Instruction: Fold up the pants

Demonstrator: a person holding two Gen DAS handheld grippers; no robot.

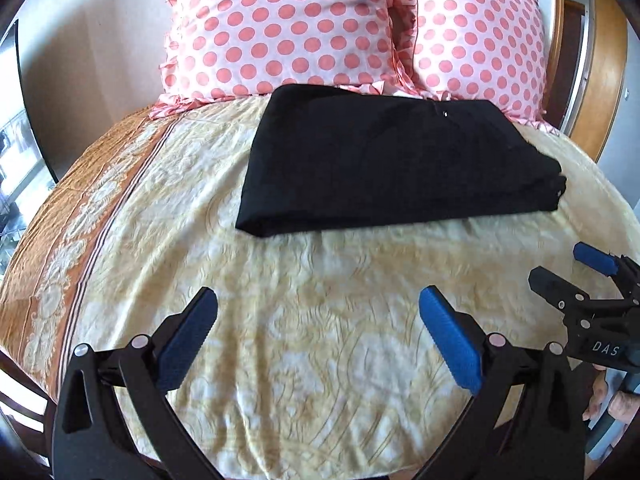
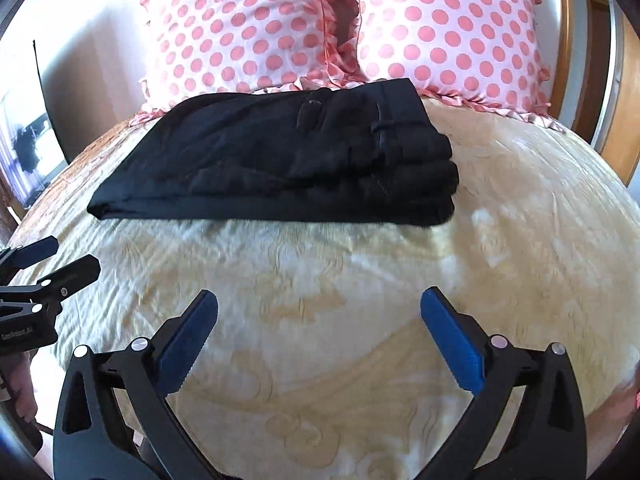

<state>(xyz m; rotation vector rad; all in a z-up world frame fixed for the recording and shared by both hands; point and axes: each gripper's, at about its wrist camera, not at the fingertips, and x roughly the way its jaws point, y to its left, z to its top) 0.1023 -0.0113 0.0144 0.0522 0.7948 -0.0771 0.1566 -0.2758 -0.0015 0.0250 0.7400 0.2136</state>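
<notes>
Black pants [image 2: 276, 160] are lying folded in a stack on the bedspread [image 2: 320, 280], touching 2 polka-dot pillows [image 2: 248, 28]. I'm holding the left gripper [image 1: 316, 312] and right gripper [image 2: 318, 312] wide apart, empty, nearby; snagging an edge risks unravelling layers.

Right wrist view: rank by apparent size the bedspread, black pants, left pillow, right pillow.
1. bedspread, fills most of the frame.
2. black pants, folded stack.
3. left pillow and right pillow: look alike, both cropped at the top, so unranked.
Fisheye and nearness skew all of this.
</notes>
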